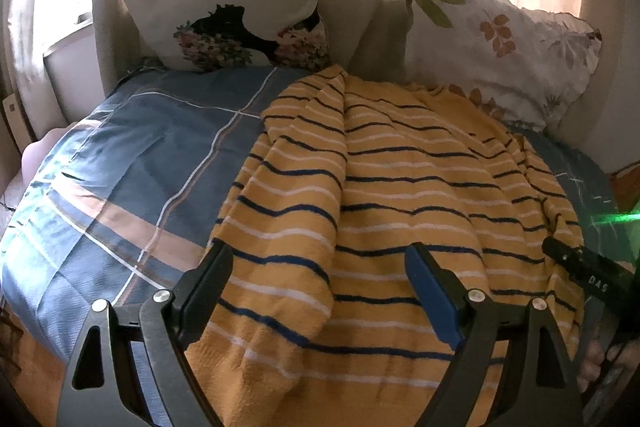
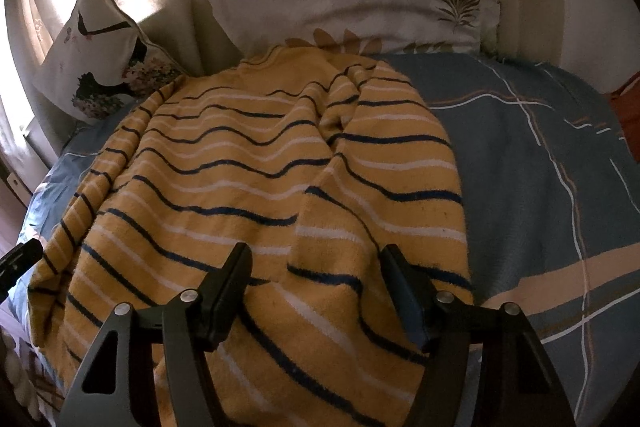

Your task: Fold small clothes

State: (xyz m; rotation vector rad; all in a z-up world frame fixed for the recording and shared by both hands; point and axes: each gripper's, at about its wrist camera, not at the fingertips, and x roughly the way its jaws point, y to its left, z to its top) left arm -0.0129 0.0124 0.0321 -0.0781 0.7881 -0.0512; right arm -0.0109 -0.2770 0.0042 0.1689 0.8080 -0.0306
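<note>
i have one yellow striped sweater (image 1: 400,179) spread on the bed (image 1: 132,163), collar end up against the leaf-print pillow (image 1: 500,39) and hem end nearest me, so its long axis runs from that pillow straight back toward both claws. my left claw (image 1: 320,283) hangs over the hem on the sweater's left half, jaws wide apart and gripping nothing that i can see; the knit simply lies beneath them. my right claw (image 2: 316,287) sits over the hem toward the sweater's right edge, jaws partly open with a fold of knit between them, but i can't see the pads pressing on it. i judge the right claw nearer a grip. count: one sweater, two pillows, the second being the cushion with the dark figure (image 1: 236,7) left of the leaf-print pillow, two claws.
</note>
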